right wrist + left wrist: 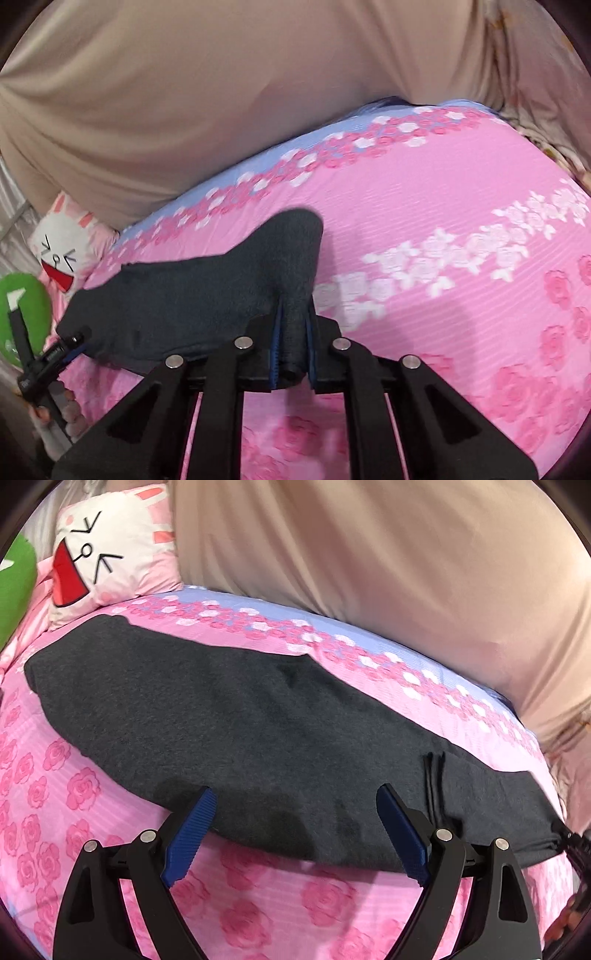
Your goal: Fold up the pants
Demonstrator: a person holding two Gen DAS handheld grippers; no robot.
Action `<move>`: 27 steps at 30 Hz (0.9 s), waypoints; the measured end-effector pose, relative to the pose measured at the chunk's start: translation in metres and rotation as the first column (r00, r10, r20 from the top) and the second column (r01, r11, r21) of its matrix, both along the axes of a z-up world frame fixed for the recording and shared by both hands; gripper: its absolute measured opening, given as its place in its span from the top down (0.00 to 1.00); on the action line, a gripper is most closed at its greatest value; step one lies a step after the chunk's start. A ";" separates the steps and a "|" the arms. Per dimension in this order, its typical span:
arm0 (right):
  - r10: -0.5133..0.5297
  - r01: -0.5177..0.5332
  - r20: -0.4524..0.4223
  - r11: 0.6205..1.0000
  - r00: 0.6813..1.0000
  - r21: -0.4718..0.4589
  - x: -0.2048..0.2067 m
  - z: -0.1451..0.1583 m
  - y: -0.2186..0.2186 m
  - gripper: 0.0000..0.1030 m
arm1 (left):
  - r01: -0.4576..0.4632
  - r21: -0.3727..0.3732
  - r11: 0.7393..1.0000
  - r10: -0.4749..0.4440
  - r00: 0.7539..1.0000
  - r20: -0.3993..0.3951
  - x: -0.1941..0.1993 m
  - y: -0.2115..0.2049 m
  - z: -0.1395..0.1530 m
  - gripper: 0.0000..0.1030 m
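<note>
A: Left wrist view?
B: The left gripper (295, 808) hangs spread wide over the dark pants (221, 716) lying flat on the pink sheet (74, 794).
A: Right wrist view?
B: The right gripper (293, 332) is clamped on the pants' (207, 295) lifted end.

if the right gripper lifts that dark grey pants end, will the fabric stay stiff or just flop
Likely floppy: the pants already bunch into pleats where the right gripper is shut on them. They will probably drag rather than slide freely, since the fuzzy knit lies flat along the ribbed pink bedsheet. Probably light too, as the thin layered edge suggests.
</note>
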State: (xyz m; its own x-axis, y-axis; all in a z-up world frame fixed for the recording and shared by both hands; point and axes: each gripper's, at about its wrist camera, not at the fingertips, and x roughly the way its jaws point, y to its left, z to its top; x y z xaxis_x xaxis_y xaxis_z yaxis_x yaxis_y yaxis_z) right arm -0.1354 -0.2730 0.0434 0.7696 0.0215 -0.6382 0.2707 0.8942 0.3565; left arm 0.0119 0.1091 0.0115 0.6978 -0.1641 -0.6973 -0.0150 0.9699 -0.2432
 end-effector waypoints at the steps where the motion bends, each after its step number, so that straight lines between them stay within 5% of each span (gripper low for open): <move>1: -0.042 0.042 -0.004 0.998 0.999 -0.045 -0.008 0.003 -0.010 1.00 | 0.008 0.004 1.000 -0.008 1.000 0.006 -0.002 -0.004 0.002 0.16; 2: -0.132 0.131 -0.004 0.984 0.991 -0.117 -0.023 0.008 -0.027 1.00 | 0.020 0.017 1.000 -0.020 1.000 0.015 -0.004 -0.009 0.004 0.16; 4: -0.233 0.230 -0.010 0.967 0.972 -0.113 -0.047 0.012 -0.062 1.00 | 0.037 0.028 0.999 -0.038 0.999 0.028 -0.005 -0.017 0.005 0.16; 6: -0.247 0.245 0.002 0.960 0.969 -0.133 -0.061 0.021 -0.067 0.98 | 0.052 0.038 0.998 -0.053 0.998 0.025 -0.004 -0.025 0.002 0.16; 9: -0.069 0.069 0.005 0.985 0.998 -0.161 -0.050 0.033 -0.019 0.87 | 0.053 0.055 0.997 -0.054 0.998 0.010 0.000 -0.031 -0.005 0.16; 10: 0.004 -0.004 -0.001 0.985 1.000 -0.170 -0.040 0.034 0.005 0.71 | 0.053 0.060 0.997 -0.054 0.999 0.008 0.000 -0.032 -0.006 0.16; 11: 0.107 -0.108 -0.014 0.978 0.994 -0.176 -0.024 0.032 0.039 0.55 | 0.053 0.060 0.997 -0.054 0.999 0.009 0.000 -0.032 -0.006 0.16; 13: 0.271 -0.274 -0.039 0.950 0.962 -0.148 0.003 0.023 0.094 0.50 | 0.048 0.052 0.998 -0.049 0.999 0.012 -0.001 -0.029 -0.005 0.16; 15: 0.399 -0.406 -0.071 0.902 0.914 -0.147 0.030 0.008 0.151 0.50 | 0.048 0.049 0.998 -0.049 0.999 0.008 -0.002 -0.025 -0.004 0.16; 19: 0.499 -0.526 -0.173 0.830 0.849 -0.187 0.074 -0.022 0.215 0.51 | 0.050 0.074 0.996 -0.051 0.999 0.015 -0.006 -0.010 -0.001 0.16; 22: 0.437 -0.478 -0.209 0.848 0.875 -0.228 0.094 -0.034 0.218 0.92 | 0.036 0.079 0.996 -0.039 0.999 0.030 -0.007 0.007 0.001 0.16; 24: 0.419 -0.437 -0.142 0.889 0.897 -0.138 0.097 -0.019 0.203 0.93 | 0.032 0.068 0.997 -0.034 0.999 0.037 -0.007 0.019 0.000 0.16; 27: 0.432 -0.443 -0.105 0.886 0.896 -0.136 0.103 -0.002 0.205 0.93 | 0.040 -0.001 0.999 -0.040 0.999 0.031 -0.004 0.032 -0.004 0.16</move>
